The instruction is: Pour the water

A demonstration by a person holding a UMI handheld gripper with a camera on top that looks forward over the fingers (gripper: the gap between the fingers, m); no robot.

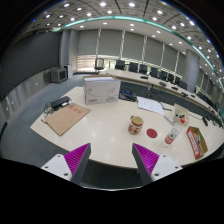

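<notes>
My gripper (pixel 111 152) is open, its magenta pads (pixel 76 158) spread wide with nothing between them. It hovers above the near edge of a long white table (pixel 105 130). Well beyond the right finger stands a brownish jar-like container (pixel 135 124). A small red round thing (pixel 152 132) lies just right of it. Farther right is a pale bottle (pixel 174 133) that leans a little, and behind it a white cup (pixel 180 113). All of them are apart from the fingers.
A white box (pixel 101 90) stands at the table's far side. A brown flat board (pixel 66 118) and a dark item (pixel 57 103) lie to the left. A reddish packet (pixel 196 142) and papers (pixel 150 103) are on the right. Office chairs (pixel 130 67) line the back.
</notes>
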